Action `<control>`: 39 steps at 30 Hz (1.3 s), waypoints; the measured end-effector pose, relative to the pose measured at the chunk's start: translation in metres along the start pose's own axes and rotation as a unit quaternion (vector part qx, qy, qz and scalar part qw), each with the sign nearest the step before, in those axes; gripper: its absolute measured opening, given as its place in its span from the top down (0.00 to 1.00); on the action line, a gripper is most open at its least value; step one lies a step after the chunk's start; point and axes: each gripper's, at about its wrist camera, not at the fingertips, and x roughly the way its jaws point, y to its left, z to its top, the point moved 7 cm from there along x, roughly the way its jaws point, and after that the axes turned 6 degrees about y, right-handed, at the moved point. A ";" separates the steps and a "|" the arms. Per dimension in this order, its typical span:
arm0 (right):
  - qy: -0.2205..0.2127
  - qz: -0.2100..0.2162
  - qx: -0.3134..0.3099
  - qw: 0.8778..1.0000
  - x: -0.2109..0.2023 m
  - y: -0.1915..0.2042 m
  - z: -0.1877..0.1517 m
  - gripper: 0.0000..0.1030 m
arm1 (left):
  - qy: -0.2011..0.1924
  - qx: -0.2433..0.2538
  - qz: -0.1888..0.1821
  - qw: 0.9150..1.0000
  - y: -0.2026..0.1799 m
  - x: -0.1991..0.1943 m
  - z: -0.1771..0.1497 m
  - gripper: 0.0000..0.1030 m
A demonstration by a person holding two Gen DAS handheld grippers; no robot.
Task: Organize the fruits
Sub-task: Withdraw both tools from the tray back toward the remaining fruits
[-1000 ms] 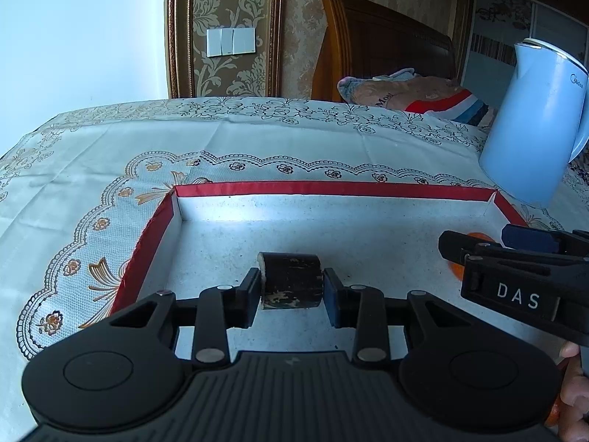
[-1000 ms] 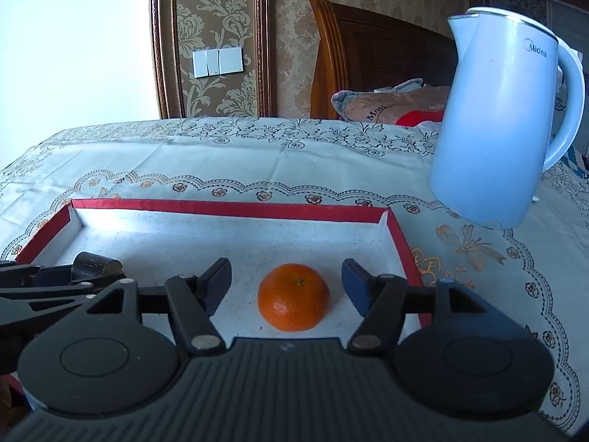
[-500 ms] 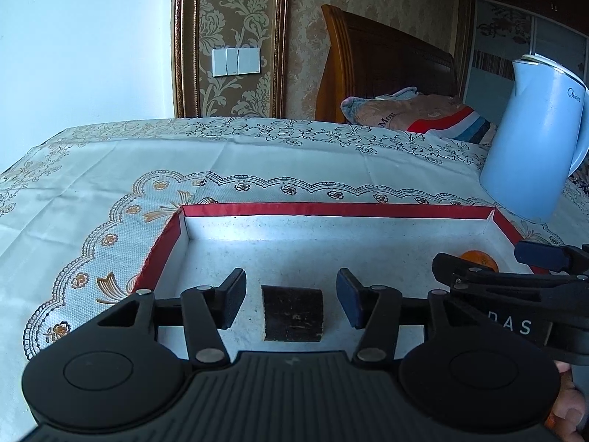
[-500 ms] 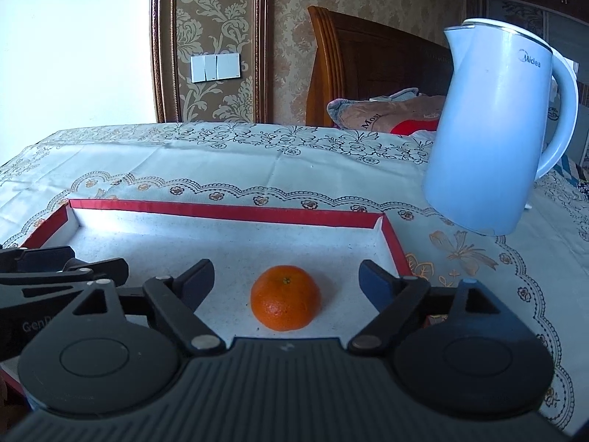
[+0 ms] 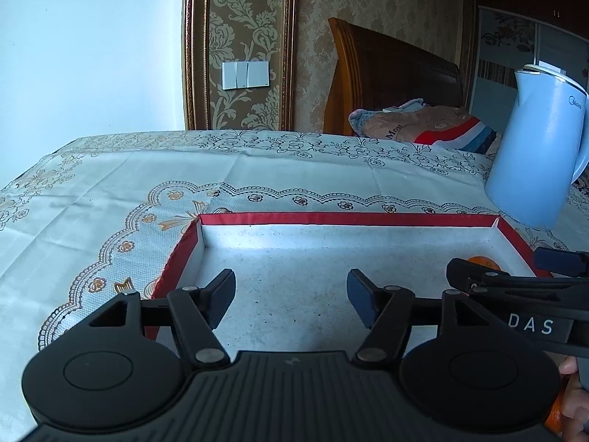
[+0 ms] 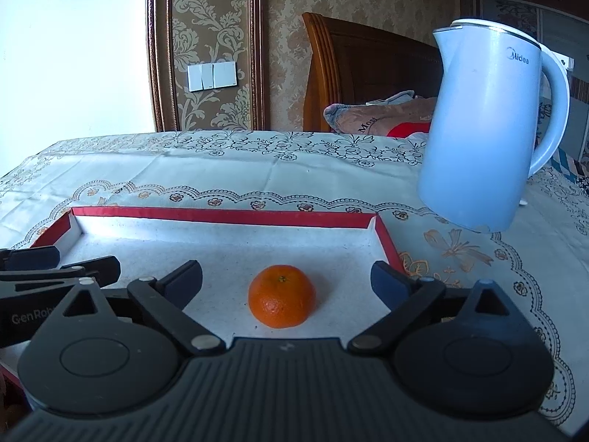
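Note:
A shallow tray [image 5: 331, 218] with a red rim and a white speckled floor lies on the table. An orange [image 6: 281, 296] sits on the tray floor near its right wall, between the spread fingers of my right gripper [image 6: 286, 281], which is open and not touching it. A sliver of the orange [image 5: 482, 260] shows in the left wrist view behind the right gripper [image 5: 515, 276]. My left gripper [image 5: 291, 293] is open and empty over the tray's left half. The dark cylindrical piece is hidden from both views. The left gripper [image 6: 55, 261] shows at the left of the right wrist view.
A light blue electric kettle [image 6: 486, 129] stands on the patterned tablecloth [image 5: 147, 184] just beyond the tray's far right corner. A wooden headboard [image 5: 390, 81] and folded blankets [image 5: 423, 123] lie behind the table. A person's fingers [image 5: 570, 397] hold the right gripper.
My left gripper let go of the dark cylindrical piece, opened wide and drew back; the piece has dropped out of view. My right gripper opened wider around the orange and pulled back slightly.

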 end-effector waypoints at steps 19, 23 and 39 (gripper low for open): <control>-0.002 0.014 0.025 1.000 -0.013 -0.008 -0.011 0.00 | -0.010 0.001 0.008 1.000 0.005 -0.011 -0.008 0.30; -0.002 0.019 0.030 0.999 -0.019 -0.011 -0.014 0.00 | -0.014 0.001 0.009 1.000 0.006 -0.014 -0.010 0.23; -0.005 0.028 0.042 0.999 -0.038 -0.013 -0.032 0.00 | -0.025 -0.006 -0.003 1.000 0.014 -0.039 -0.026 0.21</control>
